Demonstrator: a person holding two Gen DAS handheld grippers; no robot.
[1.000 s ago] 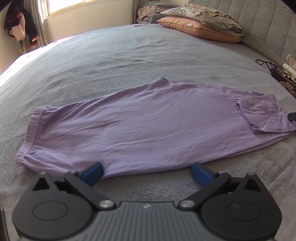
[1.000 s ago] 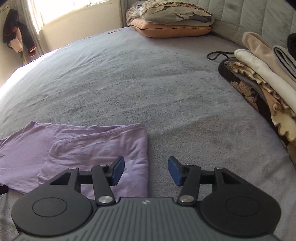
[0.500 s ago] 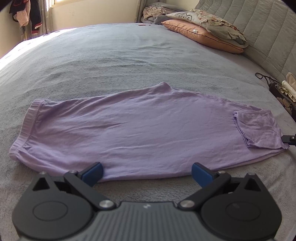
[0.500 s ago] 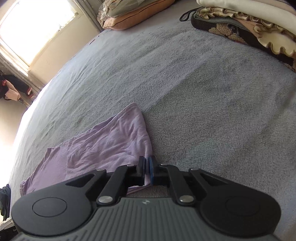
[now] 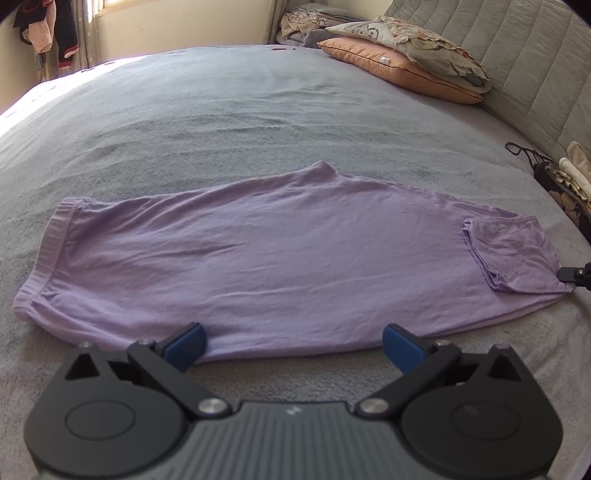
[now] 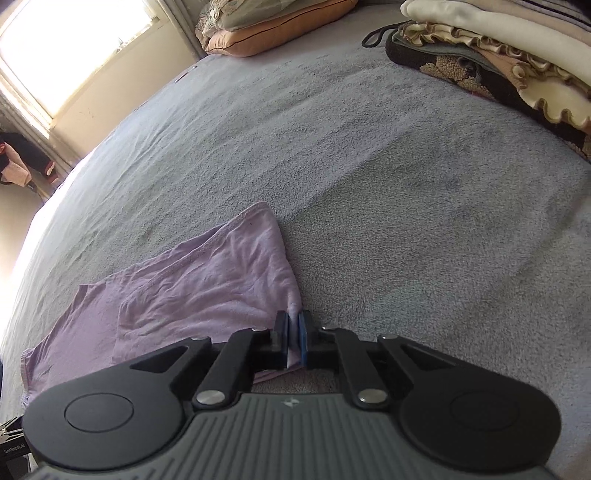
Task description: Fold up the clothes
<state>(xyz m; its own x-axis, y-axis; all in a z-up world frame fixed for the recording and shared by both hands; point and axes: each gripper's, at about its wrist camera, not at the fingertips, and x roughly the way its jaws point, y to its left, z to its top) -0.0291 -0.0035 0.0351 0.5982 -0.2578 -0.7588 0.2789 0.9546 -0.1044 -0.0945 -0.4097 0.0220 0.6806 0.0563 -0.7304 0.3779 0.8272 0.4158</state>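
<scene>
A lilac garment (image 5: 280, 258) lies spread flat across the grey bed (image 5: 258, 122), its waistband at the left and a folded-over end at the right. My left gripper (image 5: 293, 345) stands wide open at the garment's near edge, with its blue pads just touching the cloth's hem. In the right wrist view the same lilac garment (image 6: 192, 288) reaches in from the left, and my right gripper (image 6: 293, 338) is shut on its near right corner, cloth pinched between the blue pads. The right gripper's tip (image 5: 576, 275) shows at the far right of the left wrist view.
Orange and patterned pillows (image 5: 402, 70) lie at the head of the bed by the quilted headboard (image 5: 517, 66). A stack of folded cloths and a dark patterned bag (image 6: 491, 62) sits on the bed's right side. Clothes (image 5: 48, 33) hang by the window wall.
My right gripper closed on the garment's corner and rolled, tilting its view. The left gripper stayed open at the near edge, and its view rolled slightly.
</scene>
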